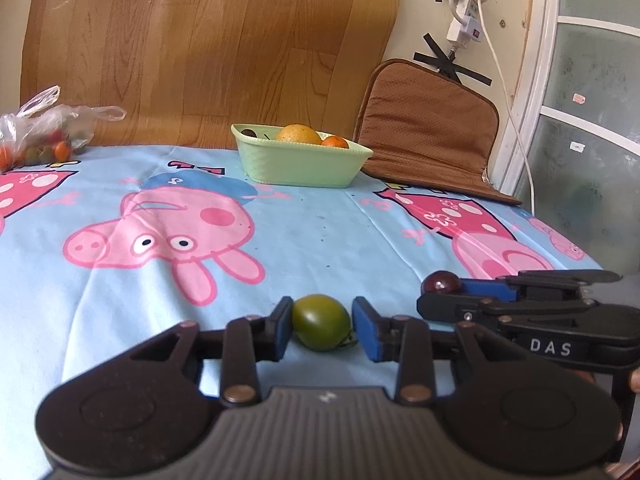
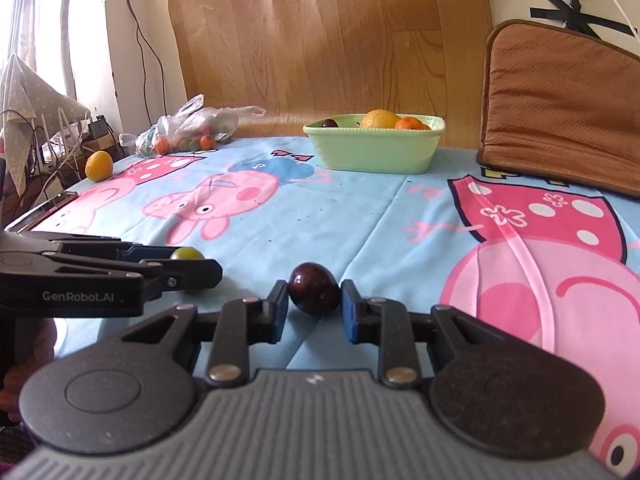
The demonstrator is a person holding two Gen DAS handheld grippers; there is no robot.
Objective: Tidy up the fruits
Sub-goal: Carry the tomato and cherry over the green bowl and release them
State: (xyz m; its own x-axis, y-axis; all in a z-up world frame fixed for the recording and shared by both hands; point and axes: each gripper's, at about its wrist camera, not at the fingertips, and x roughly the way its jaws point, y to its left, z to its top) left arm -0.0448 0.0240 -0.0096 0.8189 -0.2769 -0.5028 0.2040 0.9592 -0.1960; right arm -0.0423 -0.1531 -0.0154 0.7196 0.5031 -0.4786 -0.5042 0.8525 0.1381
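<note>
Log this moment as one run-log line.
left gripper: open around small green tomato | right gripper: open around dark red plum-like fruit | pale green plastic basket: holds fruit

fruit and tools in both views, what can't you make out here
- Bowl: most of its contents, hidden by its front wall in both views.
- Plastic bag: the small fruits inside, blurred by film and too small in both views.
- Left tool: right pad shows a gap from the green fruit; left contact unclear.
- Right tool: pad contact with the dark red fruit unclear.
</note>
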